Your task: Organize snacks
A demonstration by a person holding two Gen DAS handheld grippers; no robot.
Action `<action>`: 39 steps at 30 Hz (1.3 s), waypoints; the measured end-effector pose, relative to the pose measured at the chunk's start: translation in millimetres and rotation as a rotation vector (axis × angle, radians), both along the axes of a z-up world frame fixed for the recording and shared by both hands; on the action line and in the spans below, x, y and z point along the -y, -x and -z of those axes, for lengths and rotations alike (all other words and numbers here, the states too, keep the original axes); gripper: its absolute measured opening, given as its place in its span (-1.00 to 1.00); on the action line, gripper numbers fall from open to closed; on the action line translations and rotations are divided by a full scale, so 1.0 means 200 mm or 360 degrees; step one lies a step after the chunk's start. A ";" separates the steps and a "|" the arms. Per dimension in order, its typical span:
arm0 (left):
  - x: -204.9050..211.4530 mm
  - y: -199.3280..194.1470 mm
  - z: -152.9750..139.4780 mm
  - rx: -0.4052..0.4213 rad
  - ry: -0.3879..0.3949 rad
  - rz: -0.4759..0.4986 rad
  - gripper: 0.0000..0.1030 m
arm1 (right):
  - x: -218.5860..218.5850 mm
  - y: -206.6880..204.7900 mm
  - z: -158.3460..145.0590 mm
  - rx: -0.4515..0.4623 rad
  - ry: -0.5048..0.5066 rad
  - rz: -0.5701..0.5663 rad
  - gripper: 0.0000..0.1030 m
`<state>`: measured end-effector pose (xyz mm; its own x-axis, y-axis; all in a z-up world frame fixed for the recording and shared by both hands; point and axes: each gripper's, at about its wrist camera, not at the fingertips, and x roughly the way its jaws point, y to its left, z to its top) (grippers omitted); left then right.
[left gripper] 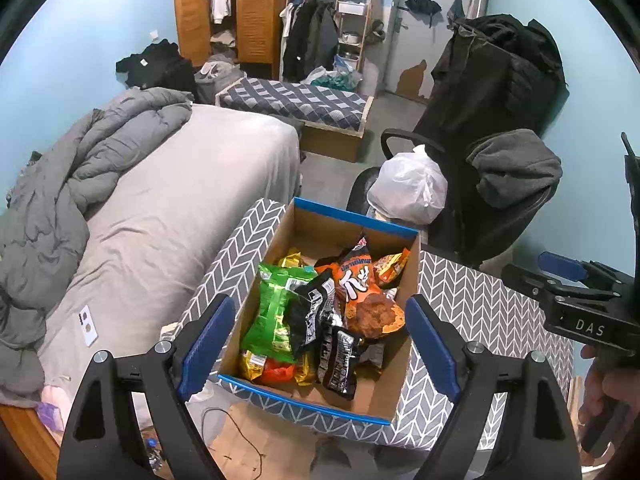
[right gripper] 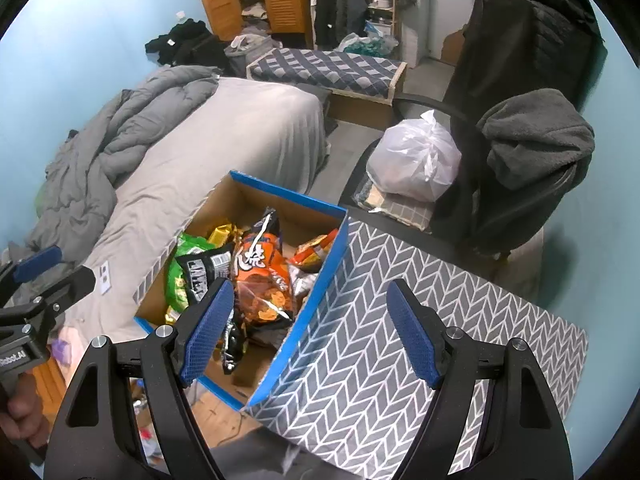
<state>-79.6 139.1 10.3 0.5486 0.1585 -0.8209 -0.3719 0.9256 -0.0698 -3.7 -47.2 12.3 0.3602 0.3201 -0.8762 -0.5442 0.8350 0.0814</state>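
Snack bags (left gripper: 320, 312) heaped in the cardboard box (left gripper: 256, 280); left tongs (left gripper: 320, 344) and right tongs (right gripper: 310, 332) both spread, empty

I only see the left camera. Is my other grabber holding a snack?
Observer: No. The right gripper is open, with nothing between its pads.
Operator: What's underneath it?
Observer: It hangs over the box's right wall and the patterned cloth beside it.
Operator: Do you see my left hand?
Observer: Yes. In the right camera, the left hand wraps around the handle of the left gripper.
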 end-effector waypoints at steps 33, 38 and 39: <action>0.05 -0.01 -0.05 0.0004 -0.0028 -0.0044 0.71 | 0.01 -0.01 -0.03 -0.0005 -0.0017 -0.0045 0.53; 0.05 -0.01 -0.06 -0.0005 -0.0060 -0.0054 0.71 | 0.01 -0.01 -0.03 -0.0008 -0.0021 -0.0049 0.53; 0.05 -0.01 -0.06 -0.0010 -0.0063 -0.0056 0.71 | 0.00 -0.01 -0.03 -0.0010 -0.0022 -0.0050 0.53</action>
